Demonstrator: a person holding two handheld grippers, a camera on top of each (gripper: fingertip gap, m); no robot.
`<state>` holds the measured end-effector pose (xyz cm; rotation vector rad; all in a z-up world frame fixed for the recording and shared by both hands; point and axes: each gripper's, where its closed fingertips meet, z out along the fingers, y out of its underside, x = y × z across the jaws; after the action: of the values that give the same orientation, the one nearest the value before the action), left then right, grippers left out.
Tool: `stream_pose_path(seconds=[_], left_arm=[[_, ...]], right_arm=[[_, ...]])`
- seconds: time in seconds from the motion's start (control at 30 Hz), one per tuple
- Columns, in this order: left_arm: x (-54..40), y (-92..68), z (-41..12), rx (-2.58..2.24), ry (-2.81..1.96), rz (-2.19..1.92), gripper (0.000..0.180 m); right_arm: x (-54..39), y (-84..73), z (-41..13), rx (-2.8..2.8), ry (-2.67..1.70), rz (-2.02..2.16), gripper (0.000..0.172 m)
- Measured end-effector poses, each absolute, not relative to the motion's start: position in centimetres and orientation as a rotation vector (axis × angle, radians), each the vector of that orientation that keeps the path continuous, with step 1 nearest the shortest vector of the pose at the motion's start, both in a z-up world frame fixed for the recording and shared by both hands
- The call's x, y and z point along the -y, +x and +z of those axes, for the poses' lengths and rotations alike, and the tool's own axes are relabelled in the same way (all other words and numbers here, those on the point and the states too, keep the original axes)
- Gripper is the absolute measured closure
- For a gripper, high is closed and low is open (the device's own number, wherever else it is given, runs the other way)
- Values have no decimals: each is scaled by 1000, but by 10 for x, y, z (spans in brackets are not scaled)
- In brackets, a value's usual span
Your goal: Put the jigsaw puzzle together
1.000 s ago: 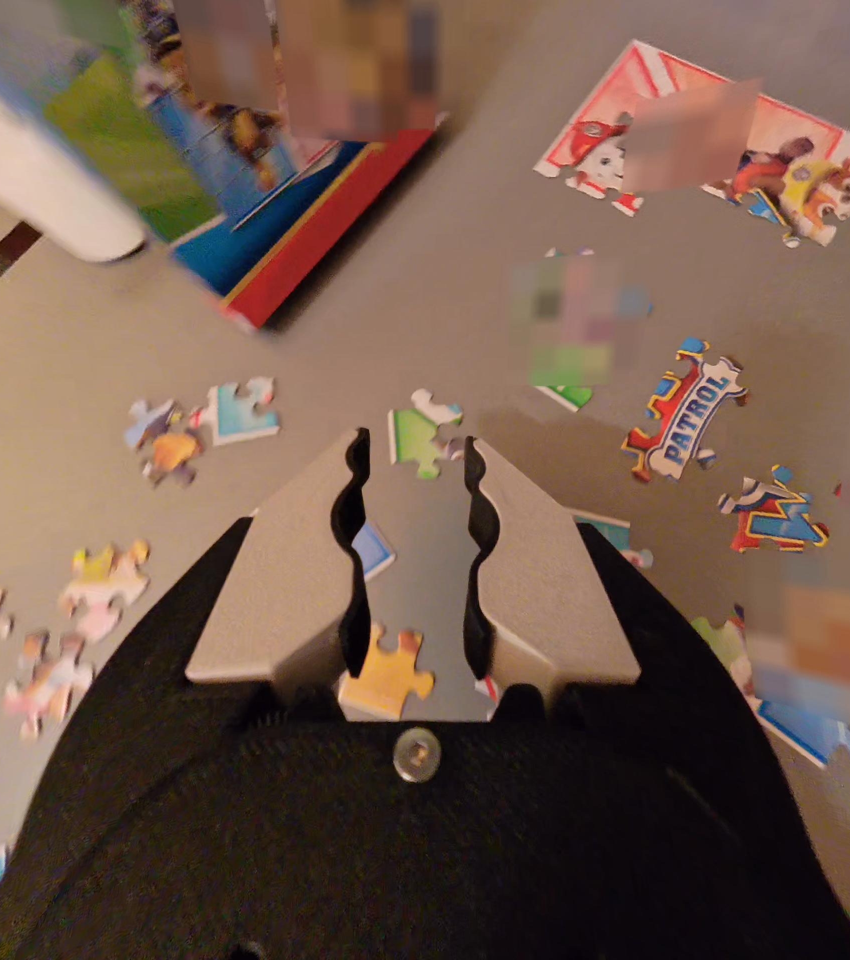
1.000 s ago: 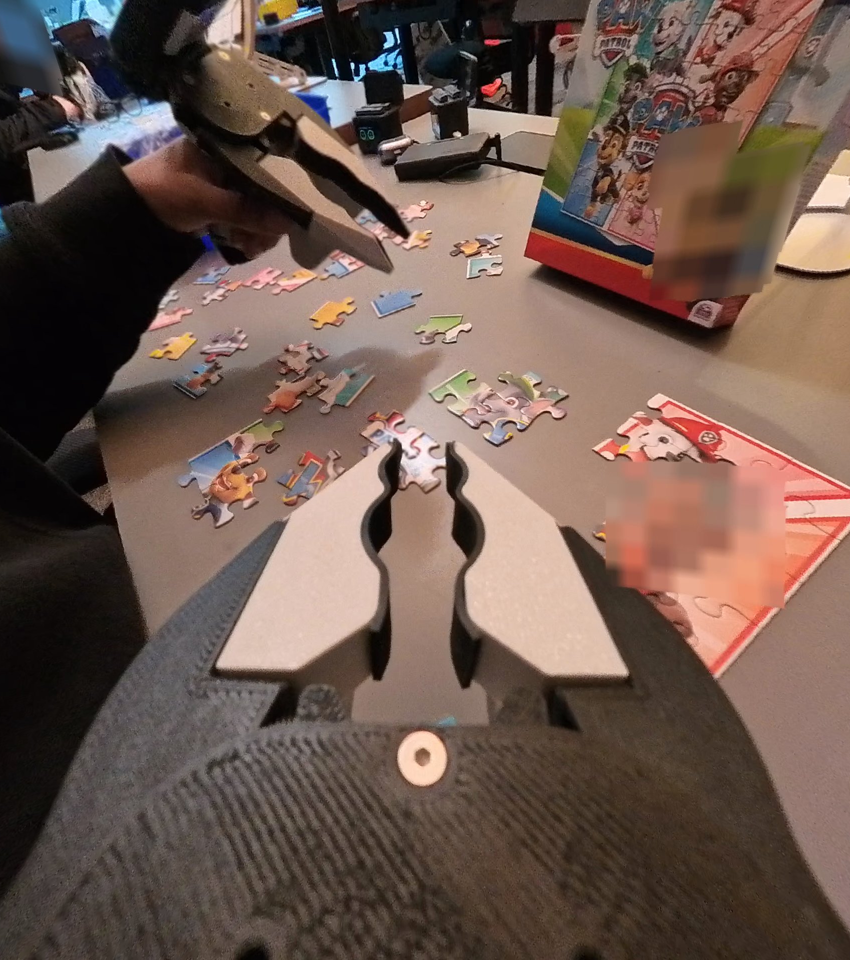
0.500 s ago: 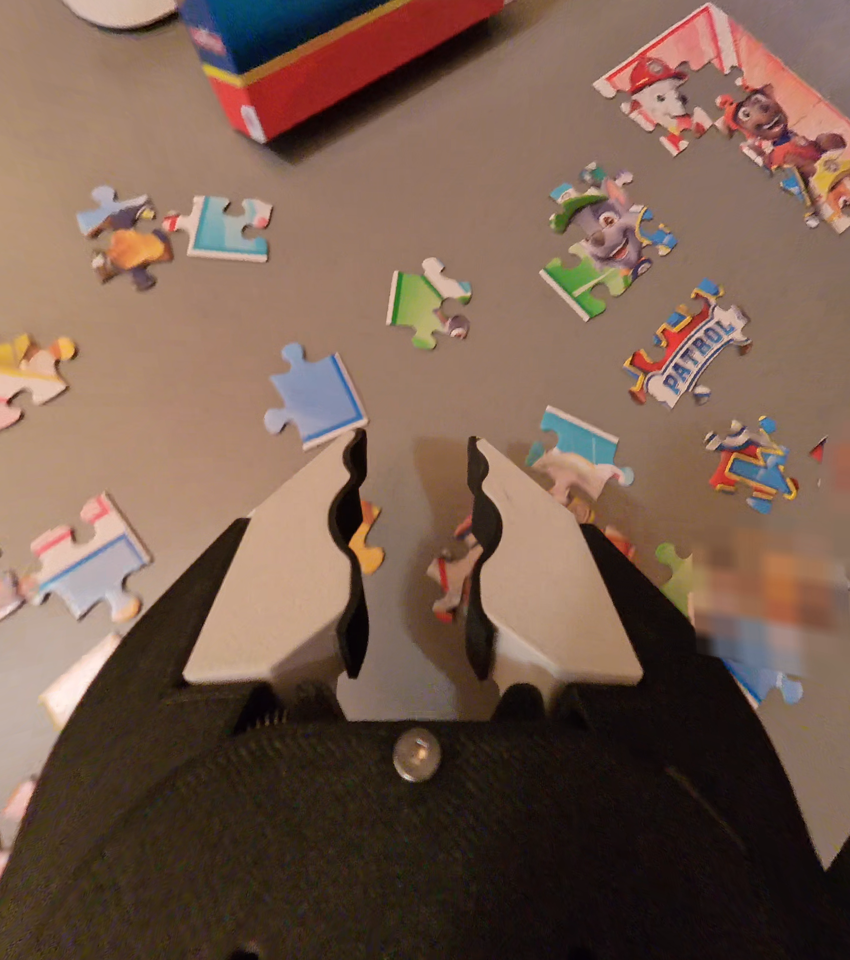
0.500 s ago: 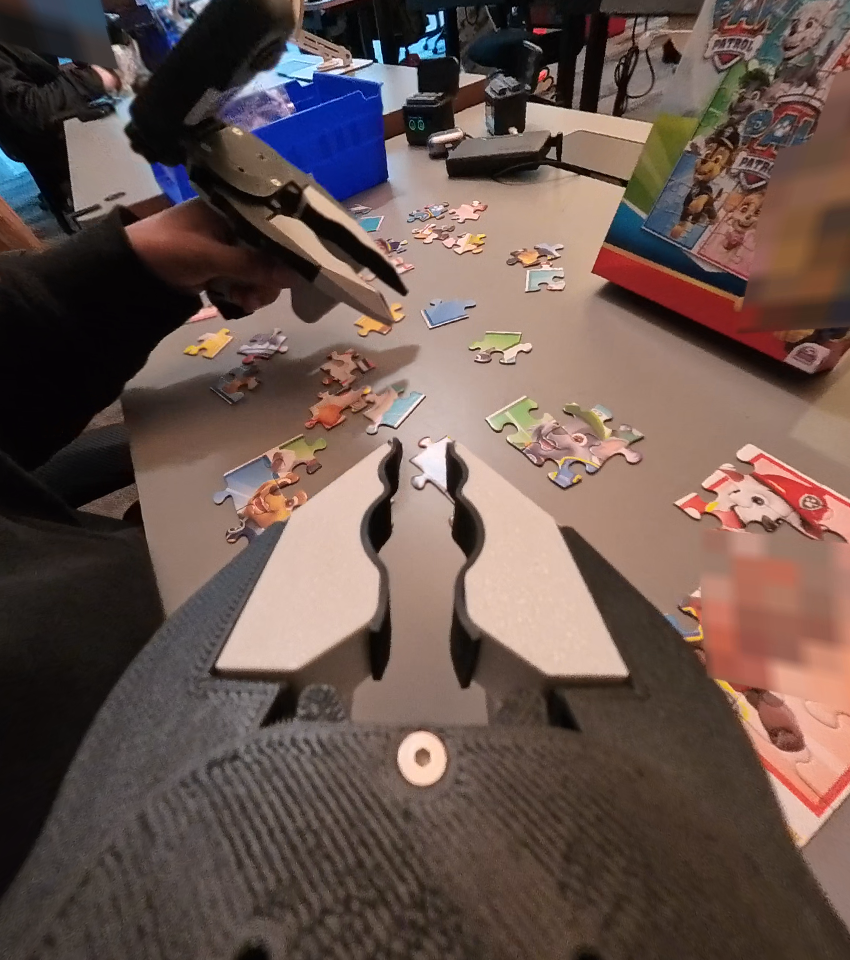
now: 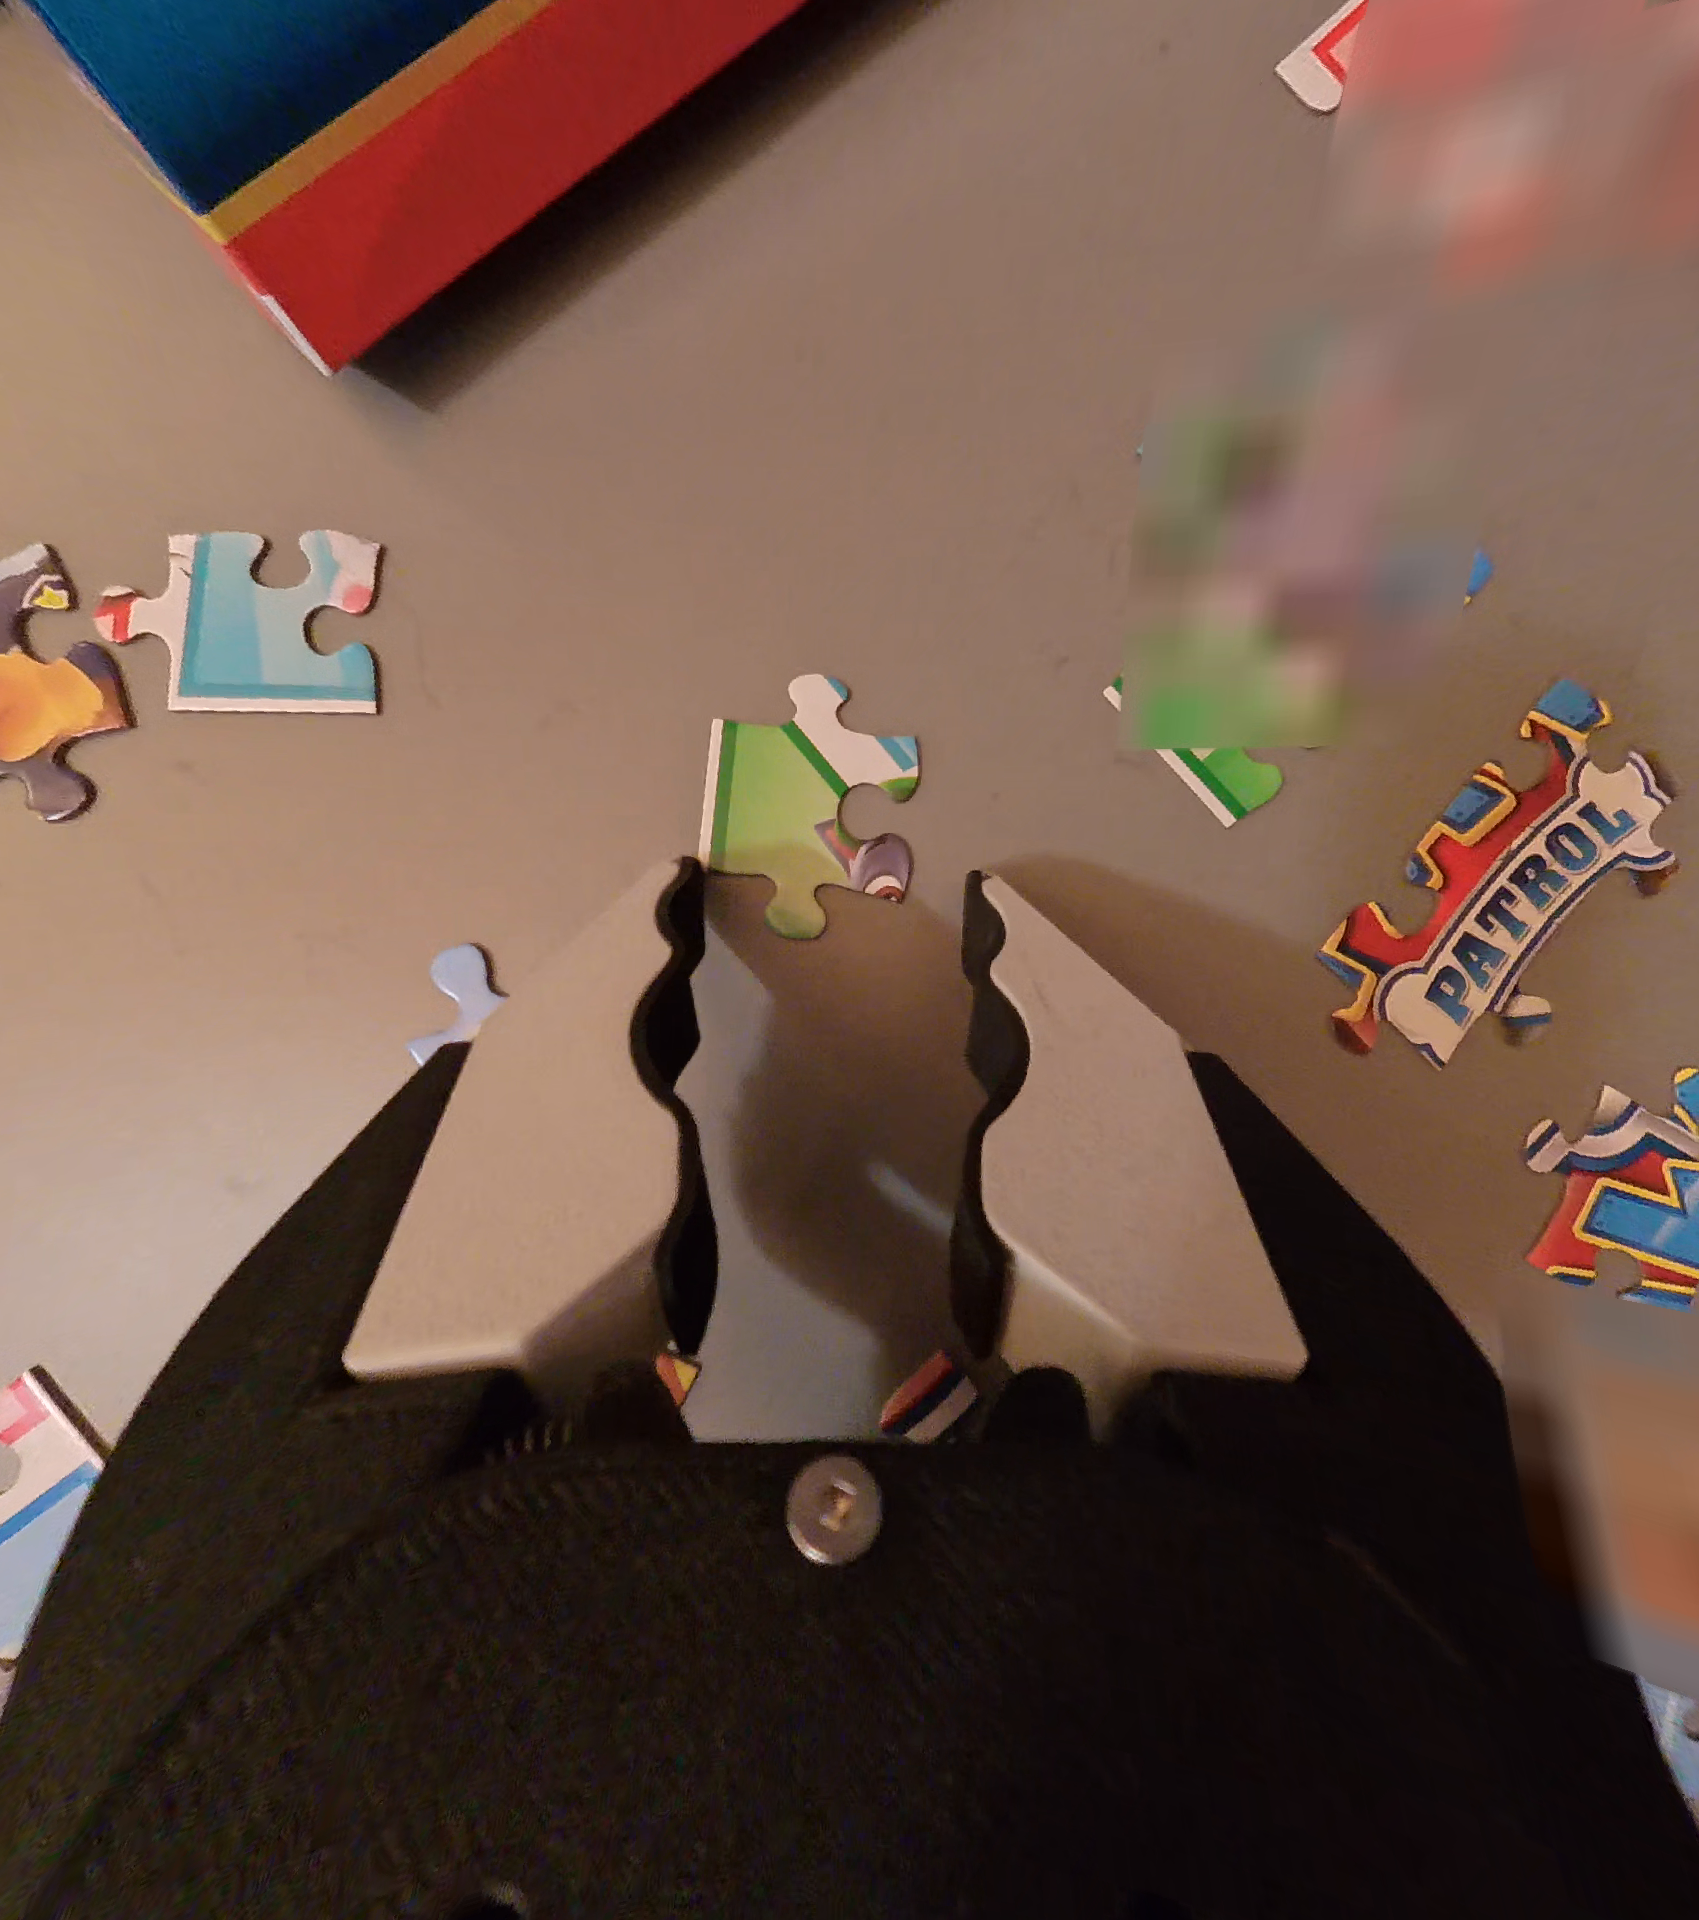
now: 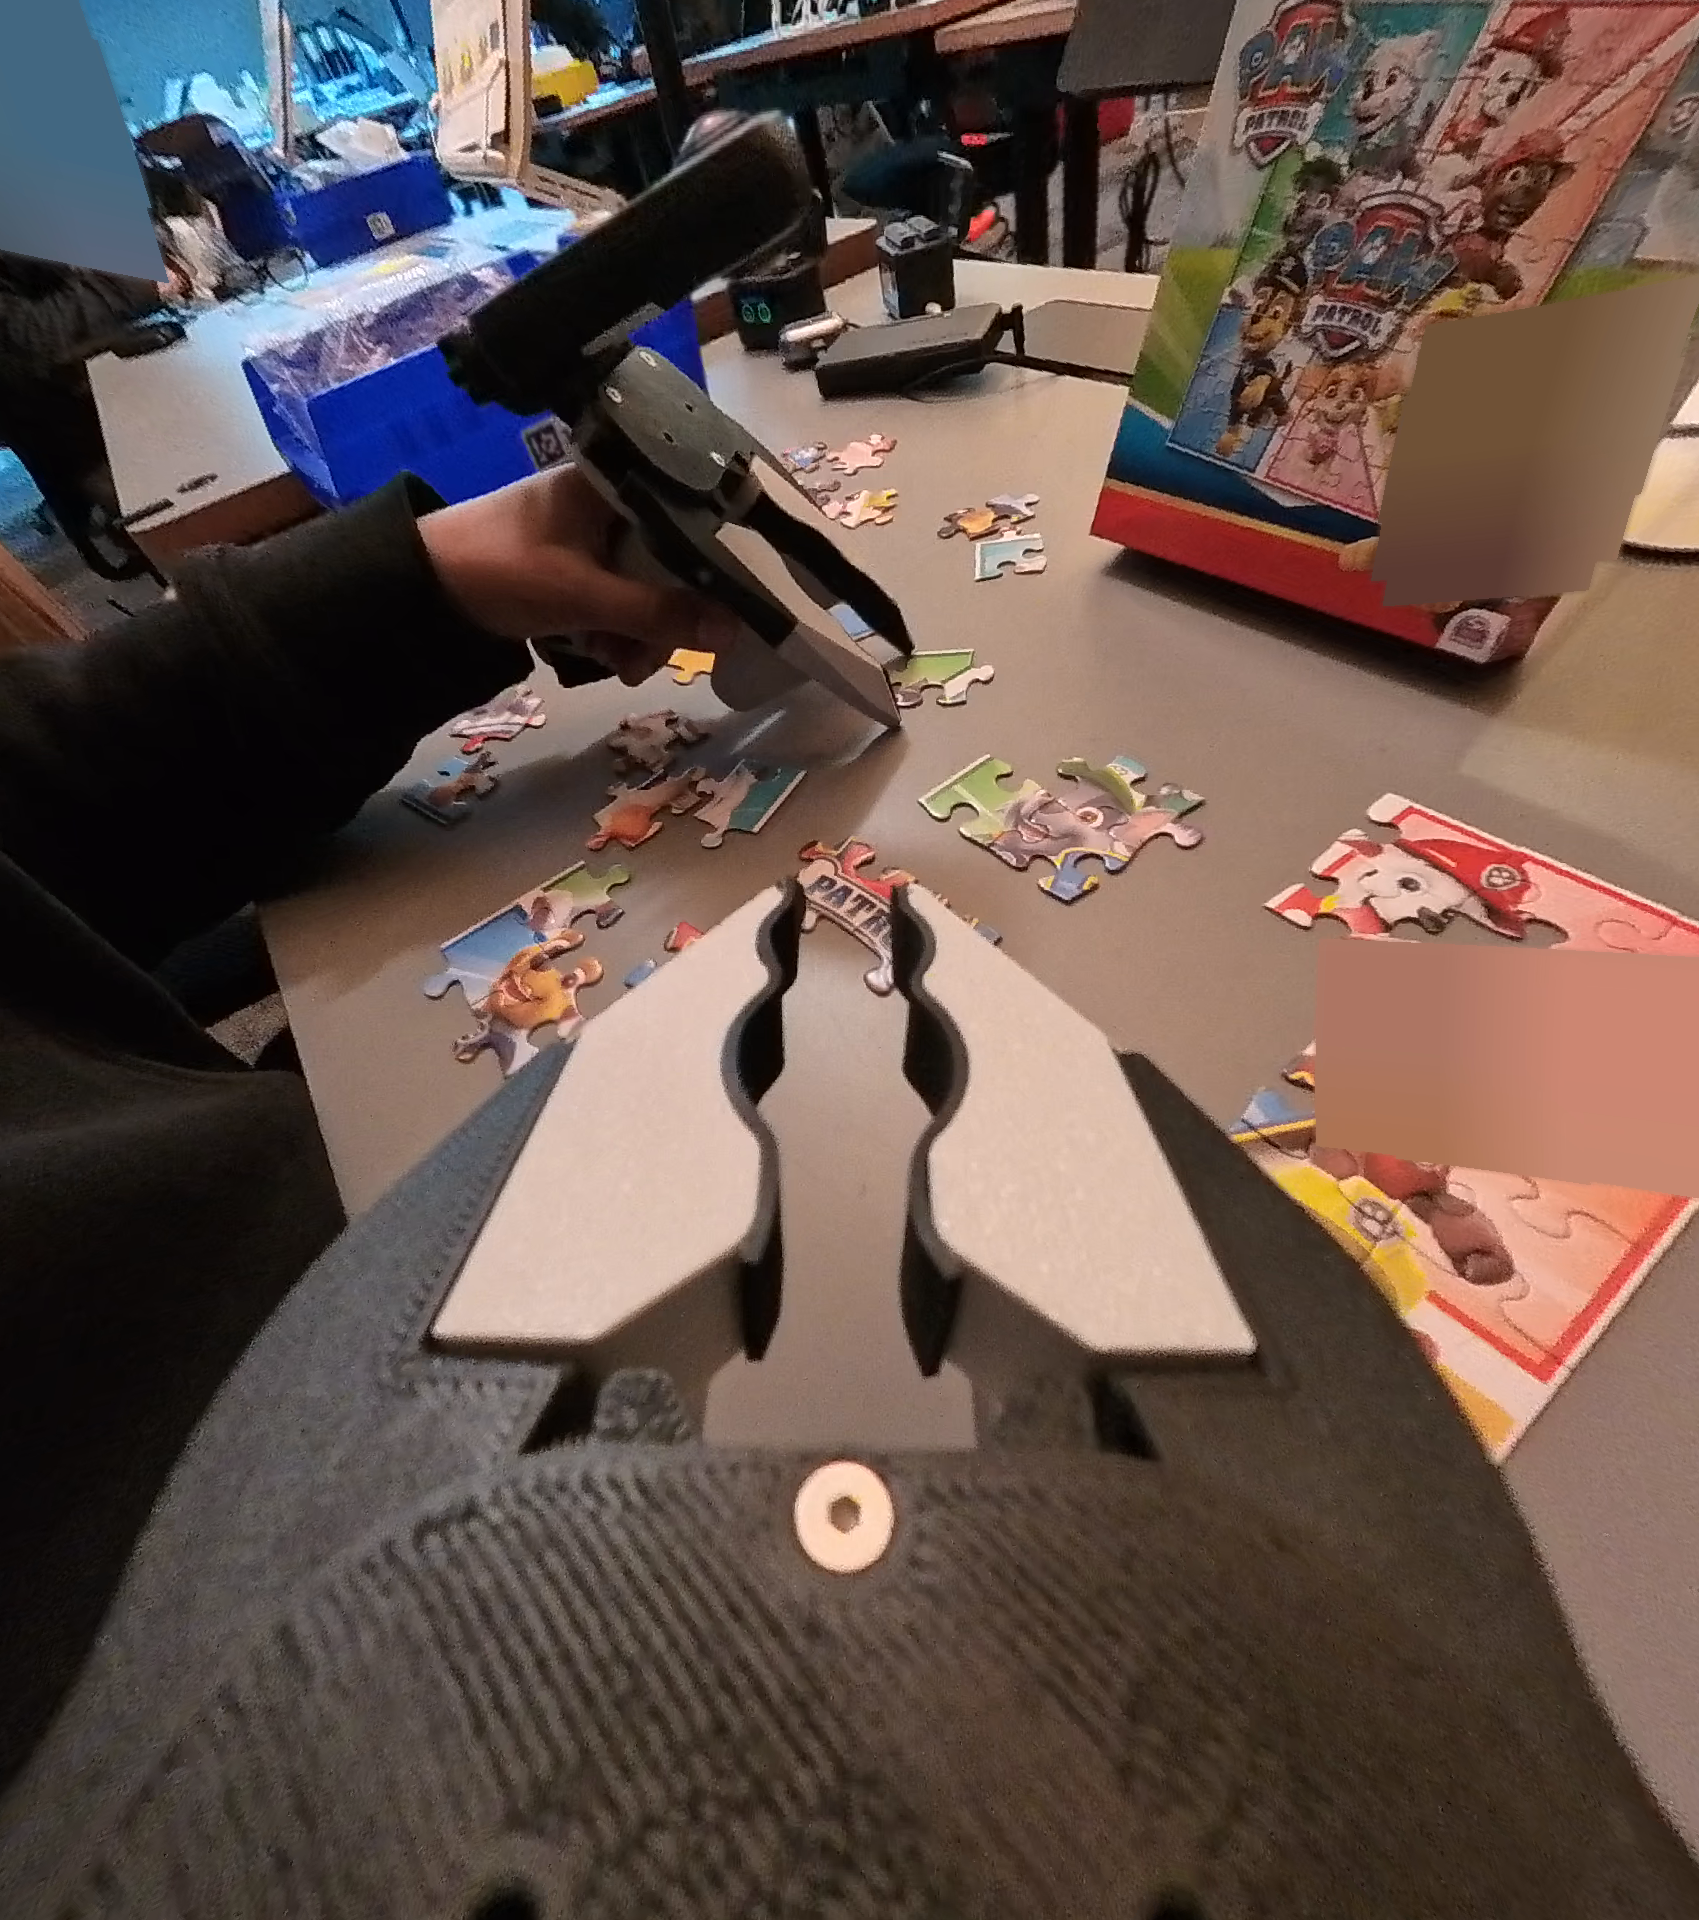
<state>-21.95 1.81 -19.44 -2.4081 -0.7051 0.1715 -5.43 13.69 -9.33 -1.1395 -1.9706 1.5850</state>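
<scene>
My right hand-held gripper (image 6: 845, 920) hangs above the grey tabletop (image 6: 1344, 707), fingers a narrow way apart with nothing between them. Just beyond its tips lies the red-and-blue banner piece (image 6: 850, 883). Right of that piece sits the grey-dog cluster (image 6: 1063, 821), and farther right the red-bordered assembled corner (image 6: 1551, 935). Beyond the banner piece, my left hand-held gripper (image 6: 892, 665), held in my left hand (image 6: 554, 582), tilts down with its tips at the green piece (image 6: 944, 675). The puzzle box (image 6: 1344, 312) stands far right behind.
</scene>
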Motion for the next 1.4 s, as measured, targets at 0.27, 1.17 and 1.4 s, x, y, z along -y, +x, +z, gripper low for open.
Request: stream_pose_path(seconds=[0.27,1.17,1.4], left_arm=[[-17,-216,-194,658,-2432,171,146],[-26,-217,-192,638,-2407,146,144],[-34,-209,-187,542,-2408,121,144]], right_arm=[[-134,-58,-96,1990,-1116,1609,157],[-141,-57,-99,1970,-1144,1623,157],[-141,-57,-99,1968,-1143,1625,157]])
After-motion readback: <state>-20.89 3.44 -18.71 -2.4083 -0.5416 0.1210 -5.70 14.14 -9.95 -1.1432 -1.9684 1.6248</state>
